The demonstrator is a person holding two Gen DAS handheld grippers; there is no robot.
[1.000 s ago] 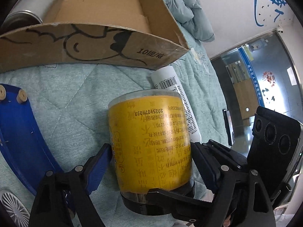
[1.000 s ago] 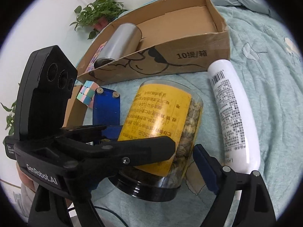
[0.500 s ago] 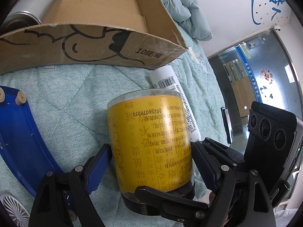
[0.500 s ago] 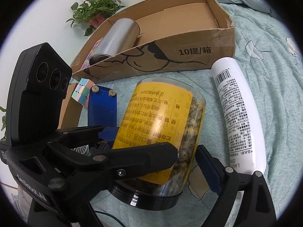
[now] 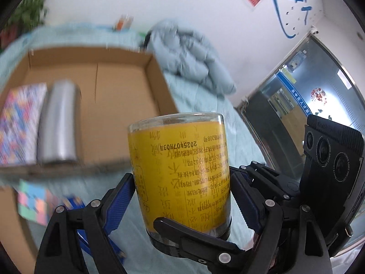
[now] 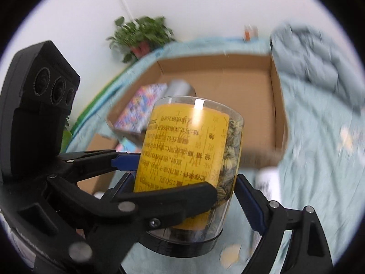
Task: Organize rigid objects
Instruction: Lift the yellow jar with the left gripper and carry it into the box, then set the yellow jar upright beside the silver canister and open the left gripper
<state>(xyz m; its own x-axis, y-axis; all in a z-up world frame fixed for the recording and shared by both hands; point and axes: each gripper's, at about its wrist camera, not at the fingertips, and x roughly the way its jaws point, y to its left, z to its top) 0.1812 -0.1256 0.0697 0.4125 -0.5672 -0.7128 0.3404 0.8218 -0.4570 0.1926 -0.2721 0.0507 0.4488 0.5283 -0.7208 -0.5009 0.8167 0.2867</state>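
Note:
A clear jar with a yellow label [image 5: 182, 171] and a black lid hangs lifted off the bed. My left gripper [image 5: 182, 182] is shut on it, blue pads on both sides. My right gripper [image 6: 184, 180] grips the same jar [image 6: 189, 159], its jaws closing a little with the jar between them. Each view shows the other gripper's black finger crossing the jar near the lid. Beyond the jar lies the open cardboard box [image 5: 159, 86], also in the right wrist view [image 6: 276, 114]. It holds a silver can [image 5: 57, 125] and a colourful flat box [image 5: 16, 123].
A bunched grey-green quilt [image 5: 194, 52] lies behind the box's right corner. A pastel cube [image 5: 32, 201] and a blue object [image 5: 73, 202] sit on the bed left of the jar. A potted plant [image 6: 141, 36] stands at the wall, a glass door [image 5: 285, 114] at right.
Both grippers have risen with the jar, which has left the bedcover. The view has tipped up over the box's front wall, so the box's inside shows. The background is motion-blurred.

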